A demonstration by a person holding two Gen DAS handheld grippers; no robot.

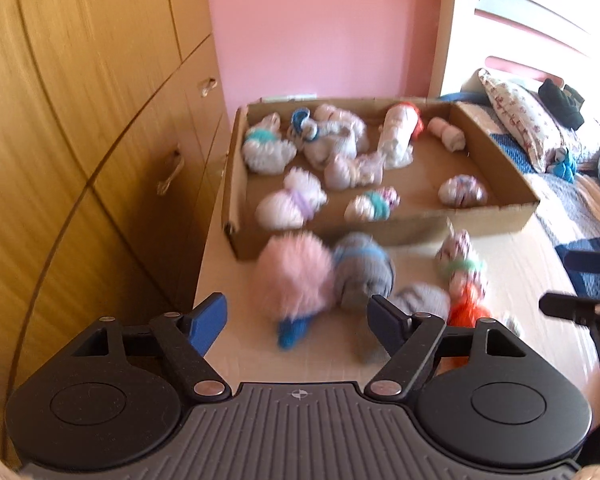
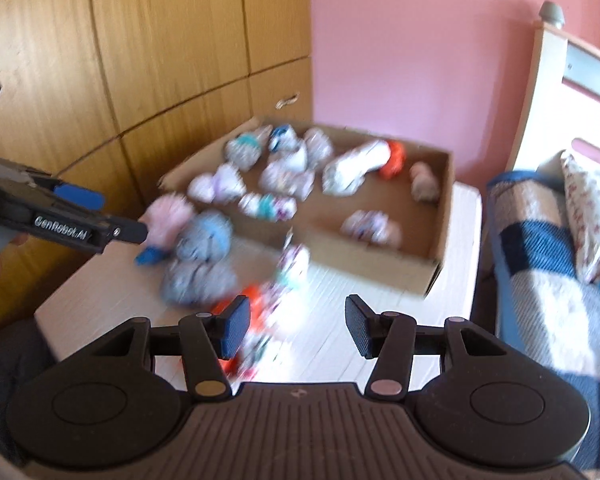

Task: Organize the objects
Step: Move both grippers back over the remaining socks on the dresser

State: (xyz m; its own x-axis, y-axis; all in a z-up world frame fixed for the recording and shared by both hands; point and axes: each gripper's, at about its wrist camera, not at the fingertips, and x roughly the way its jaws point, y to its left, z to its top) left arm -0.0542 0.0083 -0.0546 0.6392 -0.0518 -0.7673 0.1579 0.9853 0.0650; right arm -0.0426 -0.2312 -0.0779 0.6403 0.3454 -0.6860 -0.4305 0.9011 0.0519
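Rolled socks (image 1: 342, 148) fill the cardboard box (image 1: 380, 232); left tongs (image 1: 298, 320) and right tongs (image 2: 296, 326) spread, empty.

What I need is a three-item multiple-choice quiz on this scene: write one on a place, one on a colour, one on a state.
1. The fluffy pink bundle lies:
A on the table, in front of the cardboard box
B inside that box
C on the bed

2. The wall behind the box is:
A green
B pink
C white

3. The left gripper is:
A shut on a sock
B shut on the box rim
C open

Answers: 1 A, it sits outside the box's front wall; 2 B, the wall is plainly pink; 3 C, its blue pads stand apart, pressing nothing.
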